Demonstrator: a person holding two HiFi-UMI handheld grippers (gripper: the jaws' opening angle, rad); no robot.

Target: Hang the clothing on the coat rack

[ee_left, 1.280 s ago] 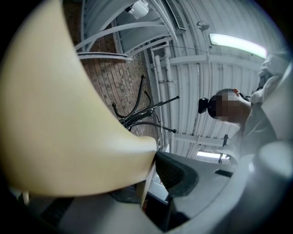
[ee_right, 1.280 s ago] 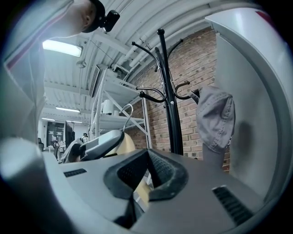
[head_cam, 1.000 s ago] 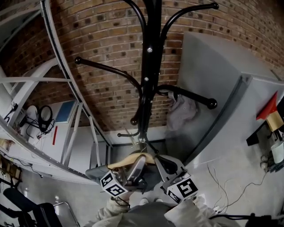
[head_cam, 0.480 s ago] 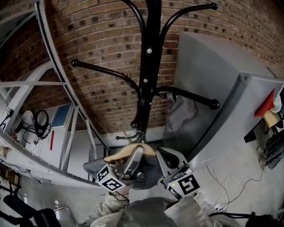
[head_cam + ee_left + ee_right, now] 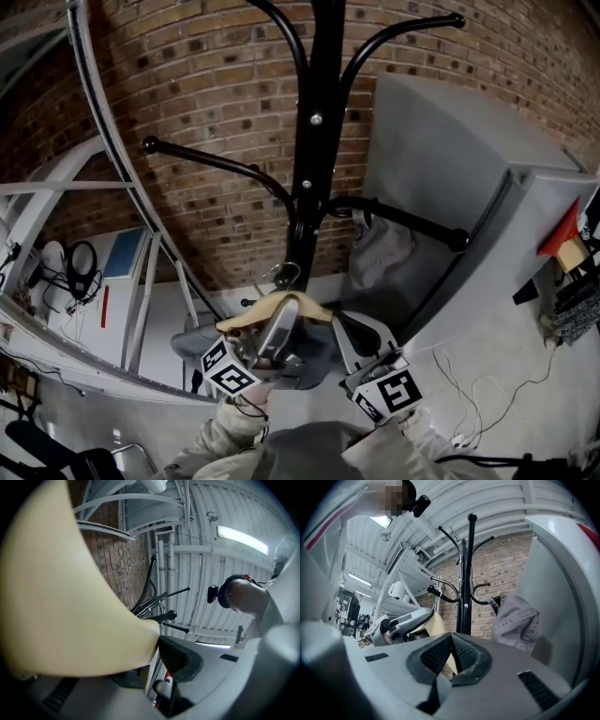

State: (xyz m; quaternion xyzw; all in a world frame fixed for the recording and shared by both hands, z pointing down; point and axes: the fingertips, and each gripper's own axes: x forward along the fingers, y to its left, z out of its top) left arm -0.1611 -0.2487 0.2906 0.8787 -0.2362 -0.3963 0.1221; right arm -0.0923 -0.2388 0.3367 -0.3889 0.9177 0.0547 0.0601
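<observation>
The black coat rack (image 5: 314,141) rises in front of the brick wall, and a light grey garment (image 5: 380,248) hangs on its right arm. Below the pole, both grippers hold up a pale wooden hanger (image 5: 272,307) whose metal hook (image 5: 284,275) is close to the pole. Dark grey clothing (image 5: 314,361) hangs under the hanger. My left gripper (image 5: 272,337) is shut on the hanger, which fills the left gripper view (image 5: 61,597). My right gripper (image 5: 345,330) is at the hanger's right end, jaws closed (image 5: 451,641) with pale wood showing between the pads. The rack (image 5: 466,588) stands straight ahead.
A large grey cabinet (image 5: 450,159) stands right of the rack, close to its right arm. White metal shelving (image 5: 112,187) curves along the left. A lower rack arm (image 5: 216,164) reaches out to the left. Cables lie on the floor (image 5: 487,394) at the right.
Both grippers have lifted the hanger a little, bringing its hook nearer the rack's pole. The grips look unchanged.
</observation>
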